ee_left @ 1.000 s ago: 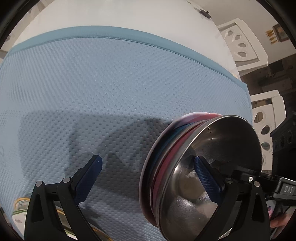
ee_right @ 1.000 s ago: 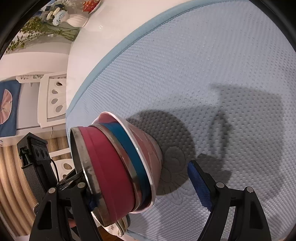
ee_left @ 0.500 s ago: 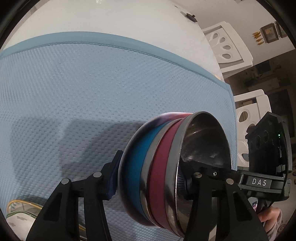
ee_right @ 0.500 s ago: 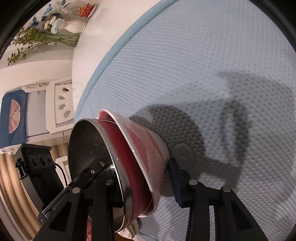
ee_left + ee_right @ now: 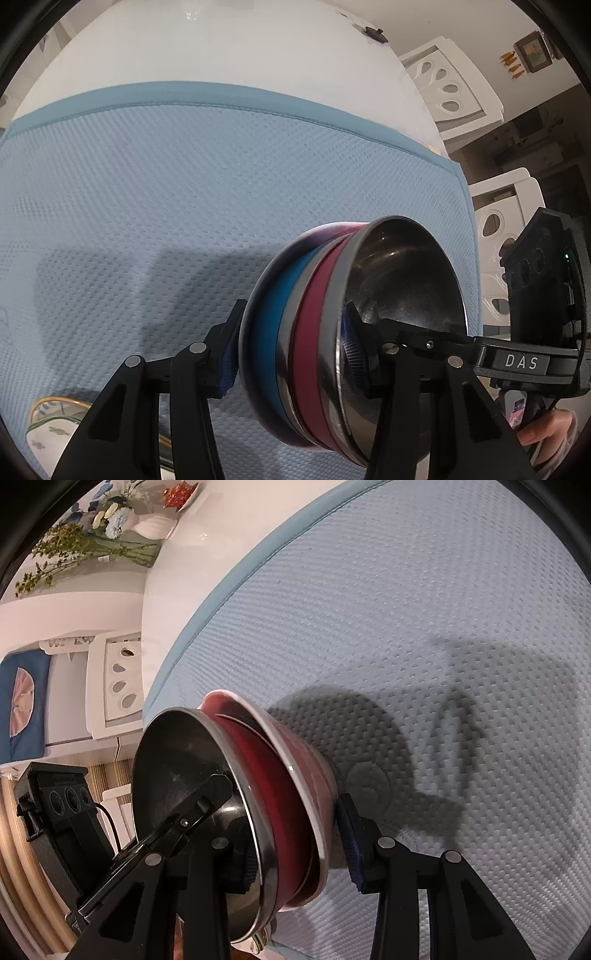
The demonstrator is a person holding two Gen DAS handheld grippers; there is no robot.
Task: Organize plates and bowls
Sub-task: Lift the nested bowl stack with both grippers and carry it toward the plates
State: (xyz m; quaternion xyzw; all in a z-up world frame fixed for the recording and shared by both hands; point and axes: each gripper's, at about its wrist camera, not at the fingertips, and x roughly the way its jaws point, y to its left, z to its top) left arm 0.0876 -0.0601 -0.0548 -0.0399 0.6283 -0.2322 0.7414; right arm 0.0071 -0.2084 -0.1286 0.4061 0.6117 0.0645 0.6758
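The white table (image 5: 221, 48) carries a blue textured mat (image 5: 166, 192) that covers most of both views; I read it as the cushioned working area, chosen so stacked ware does not slip or chip.

Above the mat I hold the nested bowl stack (image 5: 332, 350), tipped on its side with the rims facing my right. It is held off the surface: its shadow falls apart from it on the mat. Order from outside in: pink-glazed outer bowl (image 5: 314, 760), a blue bowl (image 5: 271, 332), a red bowl (image 5: 314, 332), then the steel bowl (image 5: 402, 280) innermost.

My left gripper (image 5: 291, 354) is closed on the stack, one pad against the outer base, the other inside the steel bowl. My right gripper (image 5: 295, 845) clamps it the same way from the opposite side. Judgement: the double pinch through the full thickness keeps the bowls nested while tilted; one grip alone could let the inner ones slide out.

A patterned plate with a gold rim (image 5: 55, 424) lies at the mat's near-left corner, likely the plate pile.
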